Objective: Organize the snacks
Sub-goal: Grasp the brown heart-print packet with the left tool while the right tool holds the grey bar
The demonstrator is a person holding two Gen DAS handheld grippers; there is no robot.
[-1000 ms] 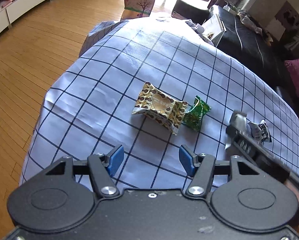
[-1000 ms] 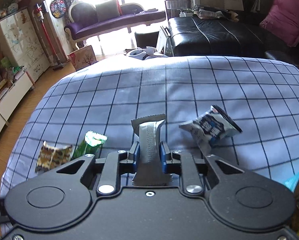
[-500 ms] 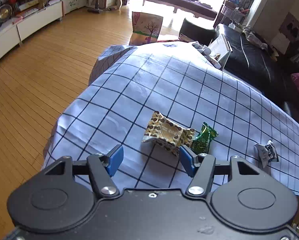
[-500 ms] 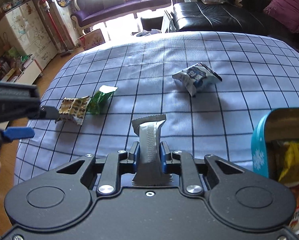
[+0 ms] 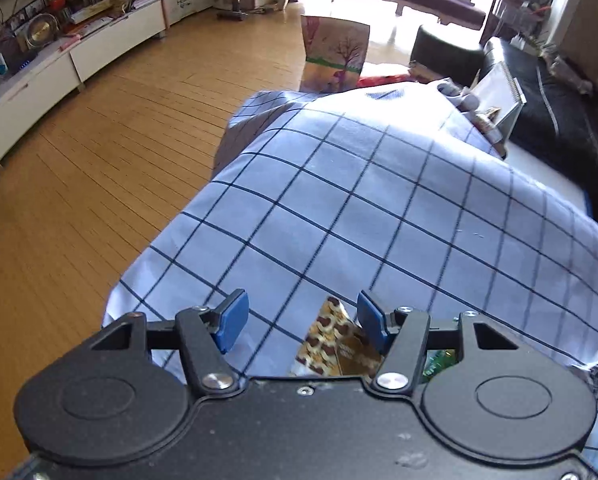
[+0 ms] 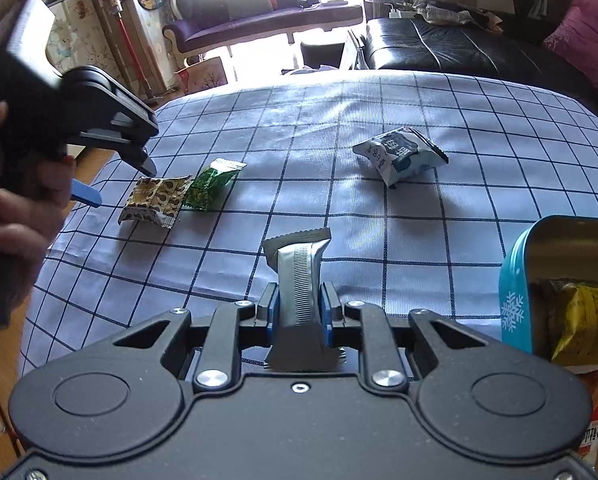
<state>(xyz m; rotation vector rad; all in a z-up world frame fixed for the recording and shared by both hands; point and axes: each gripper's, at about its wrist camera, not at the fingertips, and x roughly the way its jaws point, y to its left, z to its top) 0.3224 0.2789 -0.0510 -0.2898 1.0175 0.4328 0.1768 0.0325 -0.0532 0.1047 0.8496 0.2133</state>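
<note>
Since the earlier frame the left gripper (image 5: 301, 322) has travelled toward the brown heart-patterned packet (image 5: 335, 344), which sat mid-frame in the left wrist view and now lies at the lower centre, right in front of the gripper body. The jaws stand moderately wide and grip nothing; the packet lies between the 2 blue pads (image 5: 231, 320), closer to the right one. In the right wrist view the same gripper (image 6: 115, 180), held by a hand (image 6: 23, 208), hovers at the left edge over the brown packet (image 6: 155, 200). A green packet (image 6: 211, 184) lies touching that packet's right side. A white and dark blue packet (image 6: 401, 154) rests well apart in the upper right on the blue checked cloth (image 6: 459, 216). The right gripper (image 6: 299, 304) is clamped narrowly on a grey wrapped bar (image 6: 299, 276), standing upright at centre frame. A blue tin (image 6: 515, 296) with packets inside shows at the right edge.
</note>
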